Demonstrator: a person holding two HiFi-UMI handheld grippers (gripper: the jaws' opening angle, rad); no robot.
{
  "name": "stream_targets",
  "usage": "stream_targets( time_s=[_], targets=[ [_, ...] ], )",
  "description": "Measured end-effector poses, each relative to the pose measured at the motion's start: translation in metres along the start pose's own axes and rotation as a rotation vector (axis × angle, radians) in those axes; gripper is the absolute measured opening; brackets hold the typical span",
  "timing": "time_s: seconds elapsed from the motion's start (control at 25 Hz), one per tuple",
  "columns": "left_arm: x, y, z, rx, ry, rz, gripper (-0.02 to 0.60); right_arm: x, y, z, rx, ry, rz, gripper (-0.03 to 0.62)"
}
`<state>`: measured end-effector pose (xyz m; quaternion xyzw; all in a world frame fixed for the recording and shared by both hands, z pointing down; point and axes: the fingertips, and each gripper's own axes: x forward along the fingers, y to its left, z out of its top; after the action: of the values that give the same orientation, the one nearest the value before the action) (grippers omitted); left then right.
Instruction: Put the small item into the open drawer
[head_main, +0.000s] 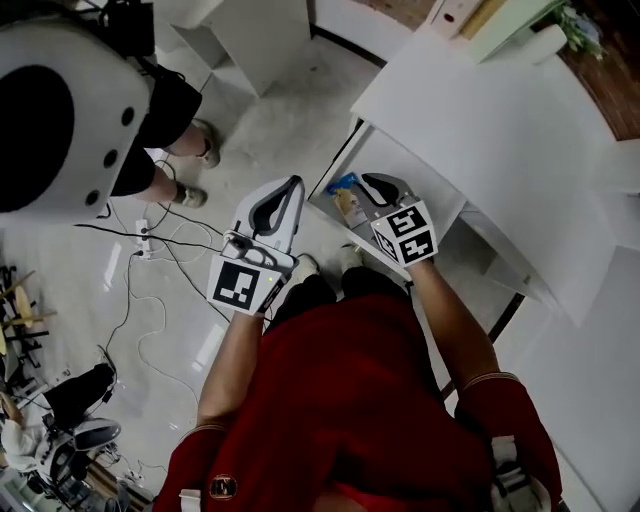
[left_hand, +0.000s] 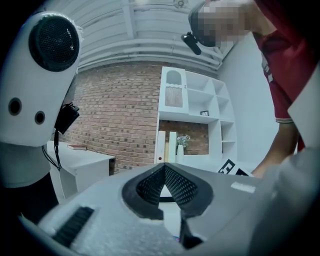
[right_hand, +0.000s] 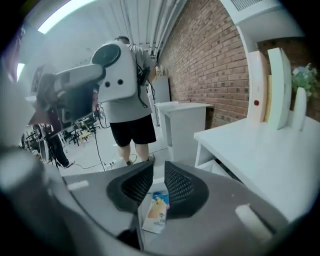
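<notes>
The small item is a blue and yellow packet (head_main: 347, 197) that lies inside the open white drawer (head_main: 402, 165) under the desk. In the right gripper view the packet (right_hand: 157, 212) shows through the gap below the jaws, apart from the pads. My right gripper (head_main: 369, 181) hovers over the drawer. Its jaws (right_hand: 159, 166) stand narrowly apart with nothing between them, so it is open. My left gripper (head_main: 296, 182) is held level beside the drawer's left end, over the floor. The left gripper (left_hand: 164, 168) is shut, with its tips meeting and nothing held.
The white desk (head_main: 480, 110) covers the drawer's far side. A person in black shorts (right_hand: 131, 127) stands close on the left, beside a large white device (head_main: 60, 110). Cables and a power strip (head_main: 145, 240) lie on the floor. A white shelf unit (left_hand: 197, 112) stands against the brick wall.
</notes>
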<state>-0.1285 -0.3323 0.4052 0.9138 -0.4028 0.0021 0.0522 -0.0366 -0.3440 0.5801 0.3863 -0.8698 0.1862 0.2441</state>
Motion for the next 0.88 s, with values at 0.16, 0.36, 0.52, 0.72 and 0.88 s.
stream_targets(
  time_s=[0.16,0.36,0.52,0.72,0.88],
  targets=[
    [0.003,-0.014,0.001,0.004,-0.006,-0.043,0.002,-0.028,0.009,0.028,-0.002,-0.105,-0.029,0.033],
    [0.001,-0.023,0.010,0.008,-0.025,-0.083,0.002,-0.060,0.024,0.067,0.003,-0.230,-0.052,0.012],
    [0.003,-0.029,0.012,0.007,-0.032,-0.104,0.002,-0.080,0.036,0.089,0.001,-0.309,-0.044,0.012],
    [-0.001,-0.040,0.025,0.012,-0.054,-0.135,0.002,-0.113,0.055,0.120,-0.009,-0.411,-0.032,0.012],
    [-0.004,-0.047,0.032,0.014,-0.065,-0.154,0.002,-0.128,0.067,0.128,-0.018,-0.452,-0.024,0.012]
  ],
)
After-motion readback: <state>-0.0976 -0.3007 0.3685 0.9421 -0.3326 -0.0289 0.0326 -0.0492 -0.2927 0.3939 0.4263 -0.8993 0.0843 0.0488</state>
